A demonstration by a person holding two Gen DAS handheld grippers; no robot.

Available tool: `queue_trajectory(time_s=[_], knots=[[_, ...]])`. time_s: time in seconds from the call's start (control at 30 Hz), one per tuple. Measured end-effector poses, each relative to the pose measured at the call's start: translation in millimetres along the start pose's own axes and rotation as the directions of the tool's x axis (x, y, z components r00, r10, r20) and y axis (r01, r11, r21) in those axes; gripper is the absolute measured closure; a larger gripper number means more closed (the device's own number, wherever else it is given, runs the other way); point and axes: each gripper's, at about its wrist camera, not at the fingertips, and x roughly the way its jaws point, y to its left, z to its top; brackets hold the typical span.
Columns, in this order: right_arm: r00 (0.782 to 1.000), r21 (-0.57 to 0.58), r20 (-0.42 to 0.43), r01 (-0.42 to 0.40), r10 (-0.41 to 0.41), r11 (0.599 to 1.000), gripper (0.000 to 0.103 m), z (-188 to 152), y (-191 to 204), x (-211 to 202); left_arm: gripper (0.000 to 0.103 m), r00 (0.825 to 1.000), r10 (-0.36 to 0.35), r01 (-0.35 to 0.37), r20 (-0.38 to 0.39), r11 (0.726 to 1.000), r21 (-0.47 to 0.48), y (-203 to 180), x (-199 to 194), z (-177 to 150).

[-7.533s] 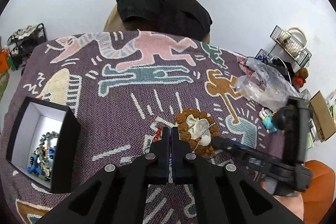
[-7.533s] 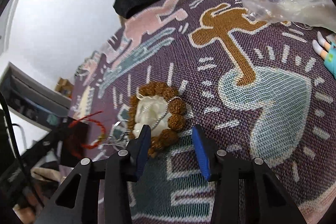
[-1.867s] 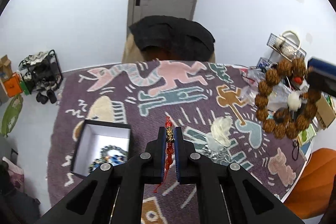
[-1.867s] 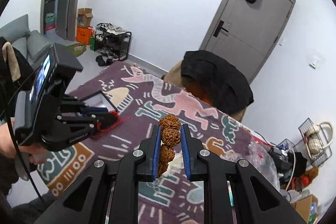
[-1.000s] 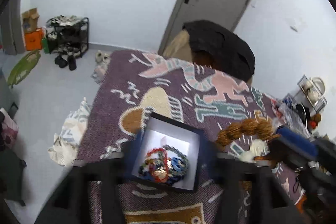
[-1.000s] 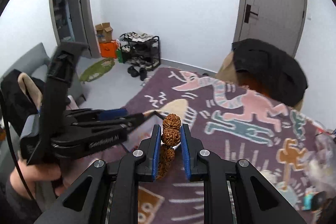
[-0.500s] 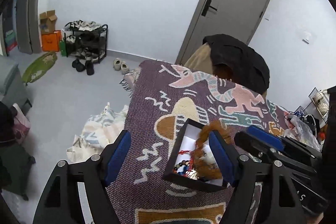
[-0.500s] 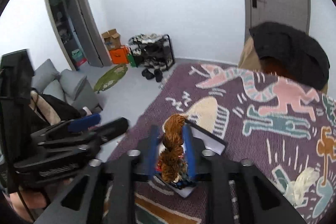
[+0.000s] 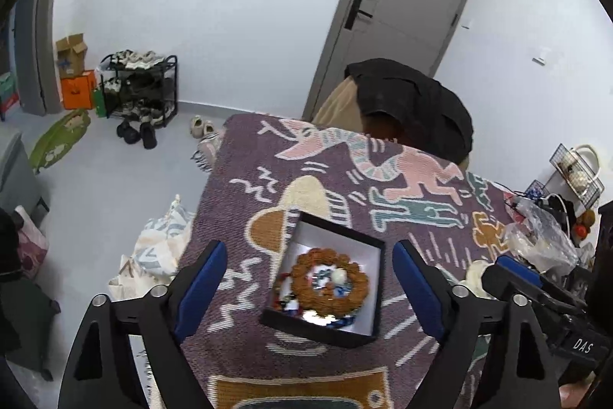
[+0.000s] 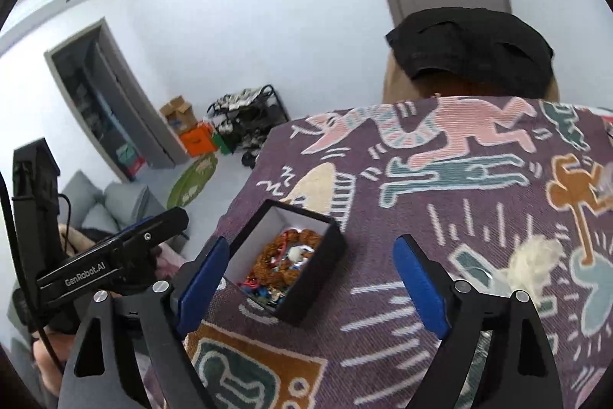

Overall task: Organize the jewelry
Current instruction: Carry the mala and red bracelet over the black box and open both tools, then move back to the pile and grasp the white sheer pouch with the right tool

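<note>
Table covering: a purple woven cloth with pink, teal, cream and brown figures lies over the table and carries everything listed below.
Chair: a seat draped with a black garment stands at the far edge of the table, in front of a grey door.
Left gripper: it hangs above the box with its blue-padded jaws spread wide. The jaws have just been opening further and nothing is between the pads. In the right wrist view its black body shows at the left edge, beside the box.
Right gripper: released. Its jaws have just been opening, they stand wide apart, and no bead touches the pads. The box lies below and between the fingers, nearer the left one.
Box: a black square box with a white lining sits open on the cloth near the table's left edge.
Brown bead bracelet: a ring of large rough brown beads with one white bead lies flat inside the box, on top of the other pieces.
Smaller jewelry: red, blue and dark beaded pieces lie under and beside the bracelet in the box; single items cannot be told apart.
White tuft: a pale fluffy item lies on the cloth, well apart from the box, to its right.
</note>
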Motion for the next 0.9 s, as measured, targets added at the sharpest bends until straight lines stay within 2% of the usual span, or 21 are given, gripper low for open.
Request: queue_trajectory(time_s=[0.07, 0.17, 0.4, 0.6, 0.73, 0.9], knots=[[1.0, 0.039, 0.006, 0.006, -0.007, 0.999, 0.003, -2, -12, -8, 0.009, 1.0, -0.013, 0.013, 0.007, 1.0, 0.01, -7, -2, -1], [0.999, 0.091, 0.032, 0.008, -0.011, 0.996, 0.0, -6, -33, -20, 0.008, 0.999, -0.04, 0.039, 0.014, 0.999, 0.03, -20, -5, -3], [0.997, 0.188, 0.063, 0.031, -0.044, 0.982, 0.0, -19, -79, -41, 0.007, 0.995, -0.094, 0.093, 0.018, 0.994, 0.061, -49, -5, -10], [0.99, 0.204, 0.096, 0.078, -0.1, 0.976, 0.0, -28, -108, -60, 0.007, 0.992, -0.129, 0.129, -0.008, 0.987, 0.094, -76, 3, -17], [0.993, 0.218, 0.055, 0.095, -0.109, 0.971, 0.0, -32, -125, -63, 0.007, 0.988, -0.152, 0.154, -0.029, 0.98, 0.123, -96, 9, -22], [0.988, 0.205, 0.06, 0.126, -0.141, 0.971, 0.0, -38, -141, -71, 0.007, 0.982, -0.179, 0.186, -0.06, 0.969, 0.162, -119, 18, -29]])
